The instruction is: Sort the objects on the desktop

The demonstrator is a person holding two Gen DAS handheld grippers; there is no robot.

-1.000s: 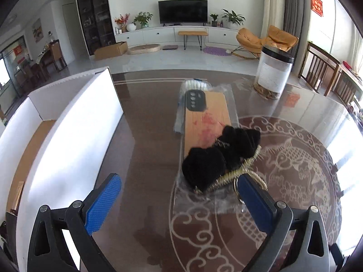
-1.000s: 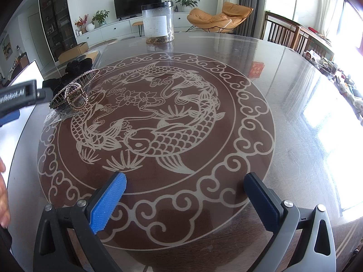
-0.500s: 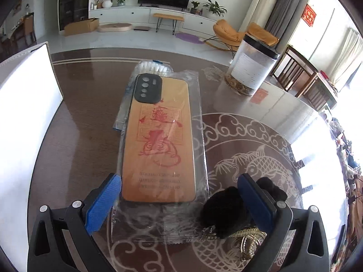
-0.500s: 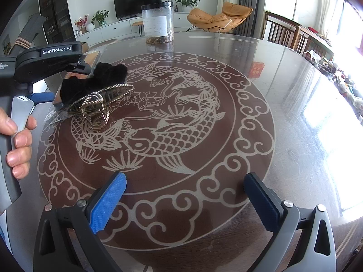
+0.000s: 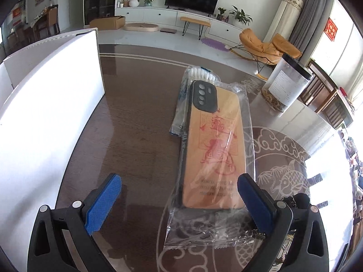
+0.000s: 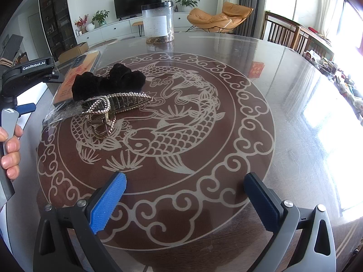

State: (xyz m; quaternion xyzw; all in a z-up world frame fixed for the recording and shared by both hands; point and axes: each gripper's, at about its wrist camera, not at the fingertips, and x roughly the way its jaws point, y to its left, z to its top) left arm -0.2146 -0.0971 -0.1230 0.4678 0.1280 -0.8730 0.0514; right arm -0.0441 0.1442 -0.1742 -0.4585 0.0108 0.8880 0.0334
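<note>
Phone case (image 5: 215, 145), wooden-looking w/ a red print and a black camera block, is lying flat in a clear plastic bag (image 5: 204, 229) on the round table (image 6: 283, 79), roughly mid-frame in the left wrist view. Left gripper (image 5: 179, 204) is hovering low over the near end of that bag w/ its blue pads spread wide apart, nothing between them; the right-hand pad (image 5: 254, 204) is sitting just over the case's near right corner, can't tell if it's actually touching. Pack of cotton swabs (image 5: 195, 77) is poking out from under the far end of the case, also in plastic.

Hair clip (image 6: 113, 104) w/ a black fluffy bow and pearl-trimmed metal claw is resting on the carp pattern, right beside the bagged case on its right, and its claw end is overlapping the bag's edge. From the left cam only a bit of it is peeking out behind the right finger.

White box (image 5: 45, 104) is standing open on the left side of the table, well apart from the case. Clear jar (image 6: 158, 22) w/ black lid and some dried stuff at the bottom is sitting at the far edge.

Right gripper (image 6: 185, 201) is hanging above the near rim of the table, fingers wide apart too, holding nothing. Person's hand (image 6: 10, 151) is wrapping the left gripper's handle, seen at the left edge of the right cam.
</note>
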